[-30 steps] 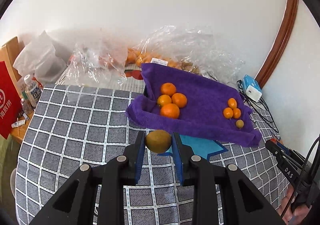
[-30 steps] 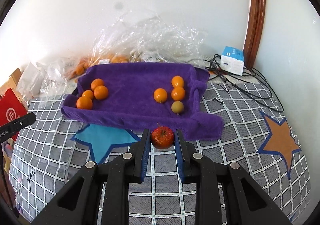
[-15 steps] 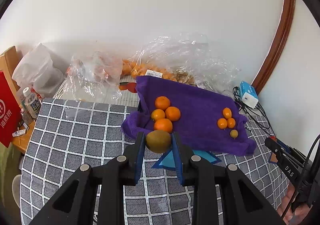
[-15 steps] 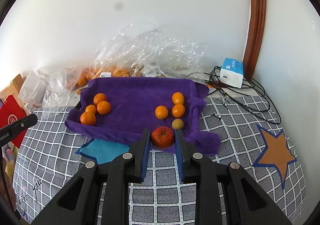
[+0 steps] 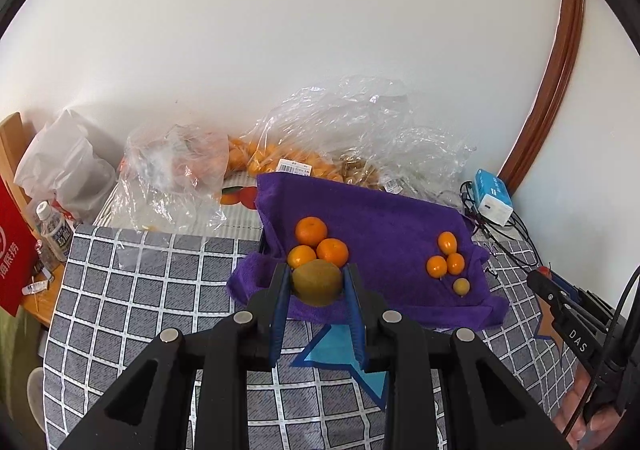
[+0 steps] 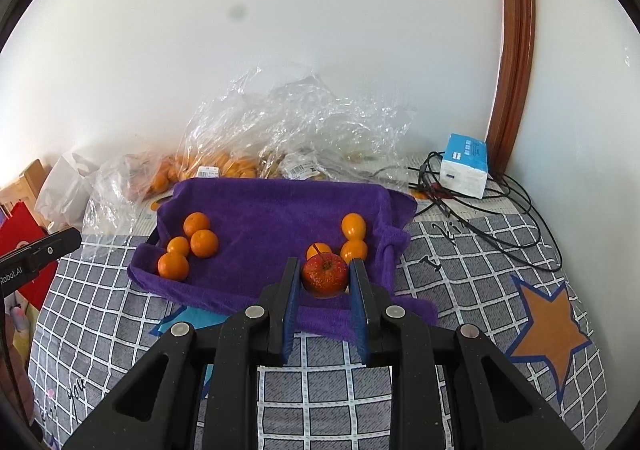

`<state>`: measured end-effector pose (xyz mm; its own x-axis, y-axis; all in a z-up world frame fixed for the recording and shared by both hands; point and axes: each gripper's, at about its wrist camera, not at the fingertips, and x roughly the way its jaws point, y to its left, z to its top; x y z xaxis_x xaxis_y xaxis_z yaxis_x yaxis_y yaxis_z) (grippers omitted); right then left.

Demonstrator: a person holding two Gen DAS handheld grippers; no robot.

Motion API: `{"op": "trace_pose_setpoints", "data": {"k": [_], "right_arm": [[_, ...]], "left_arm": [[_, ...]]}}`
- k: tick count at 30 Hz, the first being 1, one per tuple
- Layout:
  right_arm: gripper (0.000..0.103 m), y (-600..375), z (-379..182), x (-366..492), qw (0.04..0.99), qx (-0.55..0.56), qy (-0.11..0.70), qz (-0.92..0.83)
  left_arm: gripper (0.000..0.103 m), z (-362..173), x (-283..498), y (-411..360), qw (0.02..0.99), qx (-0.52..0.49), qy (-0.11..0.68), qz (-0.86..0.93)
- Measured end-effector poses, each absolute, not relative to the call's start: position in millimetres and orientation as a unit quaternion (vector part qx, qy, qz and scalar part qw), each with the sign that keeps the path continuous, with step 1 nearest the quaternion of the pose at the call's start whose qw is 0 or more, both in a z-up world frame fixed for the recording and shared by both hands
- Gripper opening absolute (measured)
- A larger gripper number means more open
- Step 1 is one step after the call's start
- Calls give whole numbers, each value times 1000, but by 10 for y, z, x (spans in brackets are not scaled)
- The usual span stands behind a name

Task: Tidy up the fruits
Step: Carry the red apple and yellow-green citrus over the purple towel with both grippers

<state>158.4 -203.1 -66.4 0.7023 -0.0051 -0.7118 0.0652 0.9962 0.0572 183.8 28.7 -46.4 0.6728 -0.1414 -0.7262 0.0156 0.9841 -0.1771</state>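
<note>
My left gripper (image 5: 316, 284) is shut on a brown kiwi (image 5: 316, 282), held above the near left edge of the purple towel tray (image 5: 384, 222). Just beyond the kiwi lie tangerines (image 5: 311, 231) in the tray's left part; small kumquats (image 5: 447, 243) sit at its right. In the right wrist view my right gripper (image 6: 325, 276) is shut on a small red apple (image 6: 324, 274), held over the near right part of the purple towel tray (image 6: 272, 210), in front of the kumquats (image 6: 353, 225). The tangerines (image 6: 204, 243) lie at the left there.
Clear plastic bags with more oranges (image 5: 260, 158) lie behind the tray by the wall. A blue-white box (image 6: 464, 165) and black cables (image 6: 500, 218) are at the back right. A bottle (image 5: 52, 228) and a red bag (image 5: 12, 254) stand at the left. The checked tablecloth (image 6: 460, 270) carries star patches.
Both grippers have risen and moved toward the tray with their fruits still held. The kiwi and the apple now sit over the tray's near edge instead of over the cloth before it.
</note>
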Motion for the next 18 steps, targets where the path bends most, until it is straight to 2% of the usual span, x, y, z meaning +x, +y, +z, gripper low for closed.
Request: {"op": "trace_pose_setpoints", "data": {"k": [18], "right_arm": [[24,-2168,-778,2054,920,39,389,-25]], "left_arm": [[25,-602,2335,503,906,-98,409,-34]]}}
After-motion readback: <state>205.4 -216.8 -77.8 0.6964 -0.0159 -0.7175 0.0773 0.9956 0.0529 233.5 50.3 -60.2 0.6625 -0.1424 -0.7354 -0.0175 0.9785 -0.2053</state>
